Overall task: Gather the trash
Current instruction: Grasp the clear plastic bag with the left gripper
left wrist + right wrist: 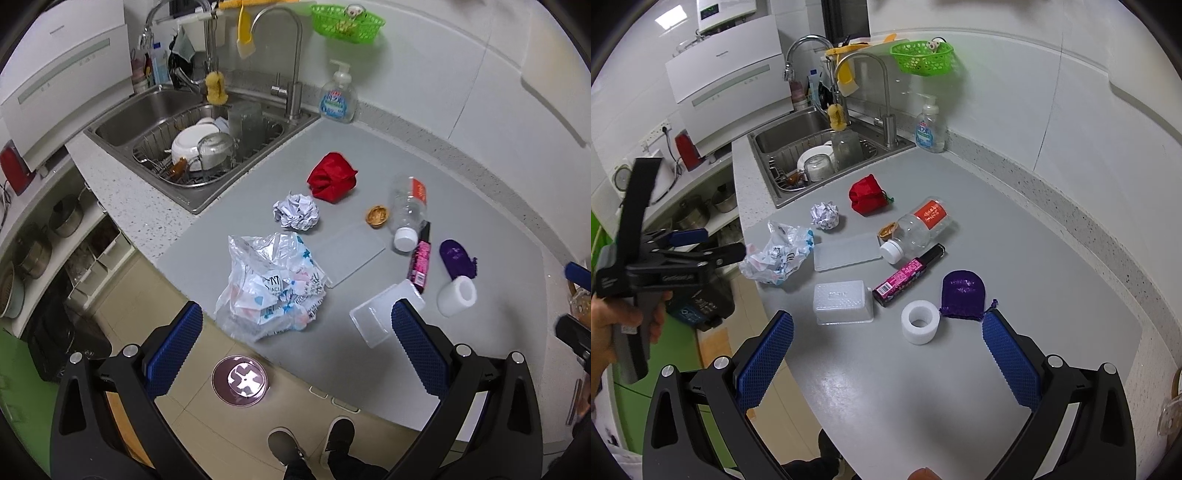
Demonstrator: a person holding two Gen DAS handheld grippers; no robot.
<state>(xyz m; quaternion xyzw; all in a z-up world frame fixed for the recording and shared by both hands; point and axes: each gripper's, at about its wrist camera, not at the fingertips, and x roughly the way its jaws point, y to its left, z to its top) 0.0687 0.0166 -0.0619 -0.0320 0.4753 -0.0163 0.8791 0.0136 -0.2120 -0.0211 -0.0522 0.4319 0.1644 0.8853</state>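
Left gripper (295,332): blue-padded fingers spread wide, nothing between them, held above the front edge of the grey counter (480,221). Seen from the right wrist camera, the left gripper (713,243) sits off the counter's left edge, gripped by a hand (624,325); its spread cannot be told from that angle.

Right gripper (886,343): jaws wide apart, empty, over the near part of the counter (1034,229).

Trash on the counter:
- Crumpled clear plastic bag with blue and pink print (273,288), at the front-left edge, just ahead of the left gripper's fingers.
- Crumpled ball of white paper (296,211), behind the bag, near the steel sink (110,129).
- Scrunched red cloth bag (332,177), further back, mid-counter.
- Flat translucent plastic lid (351,254), right of the printed bag.
- Clear rectangular plastic box (844,302), upside down, near the front edge.
- Clear plastic bottle with red label and white cap (916,229), lying on its side.
- Small brown shell-like cup (377,215), just beside the bottle.
- Pink and black slim carton (908,275), lying flat, close in front of the bottle's cap.
- White foam ring (920,322), standing on end, just beside the purple drawstring pouch (963,293).

Sink at the counter's back-left corner holds a wire rack with white bowls (192,142) and glasses. Clear pump soap bottle (339,98) stands at the back edge by the wall. Green plastic basket (347,22) hangs on the wall above.

Shoes (314,443) visible on the tiled floor below the front edge.
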